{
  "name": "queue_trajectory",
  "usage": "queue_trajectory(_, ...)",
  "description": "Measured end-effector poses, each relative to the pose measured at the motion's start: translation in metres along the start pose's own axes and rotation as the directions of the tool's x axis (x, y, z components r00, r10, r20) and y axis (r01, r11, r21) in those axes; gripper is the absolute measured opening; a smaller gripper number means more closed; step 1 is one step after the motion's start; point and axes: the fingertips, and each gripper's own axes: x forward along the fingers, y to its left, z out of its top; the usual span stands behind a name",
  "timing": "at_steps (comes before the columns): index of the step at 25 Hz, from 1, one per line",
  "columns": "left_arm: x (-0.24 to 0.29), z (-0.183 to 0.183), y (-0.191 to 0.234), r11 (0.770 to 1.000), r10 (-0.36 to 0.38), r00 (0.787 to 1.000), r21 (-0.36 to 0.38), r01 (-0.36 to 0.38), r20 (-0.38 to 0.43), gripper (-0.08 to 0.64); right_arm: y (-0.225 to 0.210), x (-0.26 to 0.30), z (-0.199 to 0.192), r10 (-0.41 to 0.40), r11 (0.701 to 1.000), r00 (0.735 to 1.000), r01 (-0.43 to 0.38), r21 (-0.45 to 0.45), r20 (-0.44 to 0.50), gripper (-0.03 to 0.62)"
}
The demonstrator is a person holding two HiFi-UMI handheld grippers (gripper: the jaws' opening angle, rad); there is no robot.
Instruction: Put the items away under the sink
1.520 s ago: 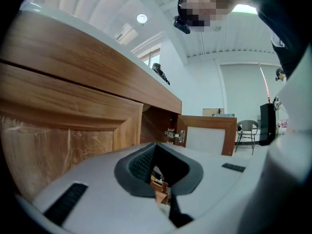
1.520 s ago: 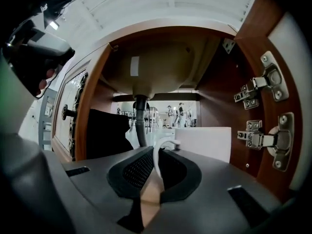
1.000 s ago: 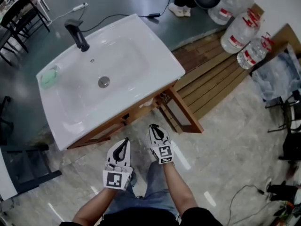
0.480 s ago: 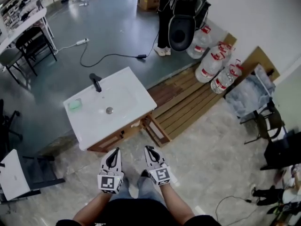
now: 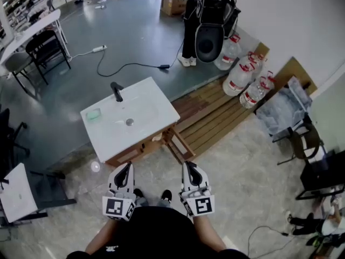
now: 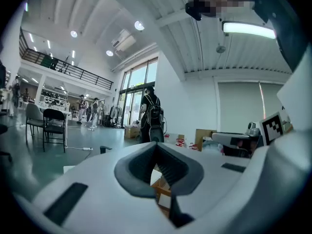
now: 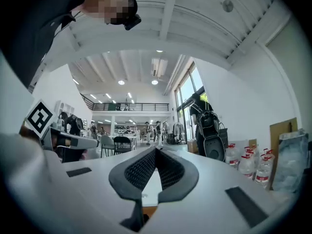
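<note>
Far below me in the head view stands the white sink [image 5: 151, 108] with a black tap [image 5: 116, 91] and a green sponge [image 5: 94, 114] on its rim. Under it is a wooden cabinet [image 5: 139, 149] whose door [image 5: 180, 146] hangs open at the right; its inside is hidden. My left gripper [image 5: 128, 165] and right gripper [image 5: 187, 164] are held level near my body, both shut and empty. In the left gripper view the left gripper [image 6: 156, 146] has its jaws together with nothing between them. The right gripper [image 7: 156, 150] shows the same in its own view.
A wooden pallet [image 5: 215, 117] lies right of the sink, with large water bottles [image 5: 245, 82] behind it. A person with a backpack [image 5: 210, 20] stands beyond. A cable [image 5: 129, 65] runs over the floor, black chairs [image 5: 46, 47] stand at far left, and a small round object [image 5: 95, 167] lies left of the cabinet.
My view and both grippers have risen a lot; the sink now looks small and far below. The grippers have spread a little apart and stay shut and empty.
</note>
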Motion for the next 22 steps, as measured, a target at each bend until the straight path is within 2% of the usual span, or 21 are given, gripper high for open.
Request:
queue_trajectory(4, -0.006, 0.016, 0.008, 1.0, 0.013, 0.999, 0.023, -0.014, 0.035, 0.005, -0.006, -0.004, 0.007, -0.035, 0.999, 0.999, 0.035, -0.023, 0.01, 0.011)
queue_trajectory(8, -0.012, 0.015, 0.013, 1.0, -0.021, 1.0, 0.016, 0.021, 0.004, 0.005, -0.005, -0.013, 0.008, -0.052, 0.998, 0.998, 0.053, -0.045, 0.023, 0.011)
queue_trajectory(10, -0.014, 0.018, 0.022, 1.0, -0.01, 1.0, 0.03, 0.01, 0.007, 0.005, -0.003, -0.012, 0.01, -0.059, 0.997, 0.998, 0.061, -0.041, 0.038, 0.011)
queue_trajectory(17, -0.012, 0.023, 0.024, 0.999, -0.005, 1.0, 0.035, 0.004, 0.024, 0.005, -0.004, -0.009, 0.018, -0.055, 0.997, 0.996, 0.058, -0.044, 0.065, 0.011)
queue_trajectory(22, -0.02, 0.025, 0.031, 0.999, 0.028, 0.999, 0.044, -0.03, 0.038, 0.005, 0.002, -0.008, 0.027, -0.042, 0.998, 0.996, 0.045, -0.038, 0.08, 0.011)
